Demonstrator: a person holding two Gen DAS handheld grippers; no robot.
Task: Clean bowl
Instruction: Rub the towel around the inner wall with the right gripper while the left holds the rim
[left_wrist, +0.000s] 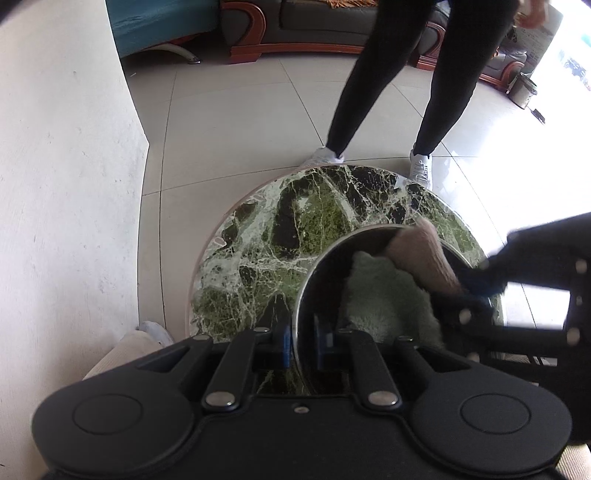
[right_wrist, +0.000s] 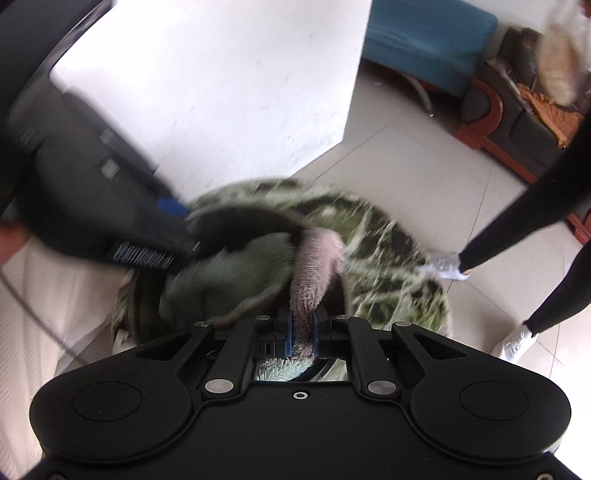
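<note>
Bowl: a steel bowl with a dark, mirror-like inside stands on the near right part of a round green marble tabletop.

Left gripper: the left gripper pinches the bowl's near rim, one blue-padded finger outside the wall and one inside. Seen from the right wrist camera it comes in from the left to the rim, blurred.

Right gripper: the right gripper is clamped on a fold of a towel, its jaws pressed tight on the pinkish pile. In the left wrist view it enters from the right edge over the bowl, blurred.

Towel: the pinkish strip runs up from the jaws and over the bowl's far rim; the pale green part lies bunched inside the bowl against its bottom and wall.

Bystander: a person in black leggings and white trainers stands on the pale floor tiles just beyond the table's far edge.

Surroundings: a white wall rises to the left; a wood-framed sofa and a teal seat stand at the back.
</note>
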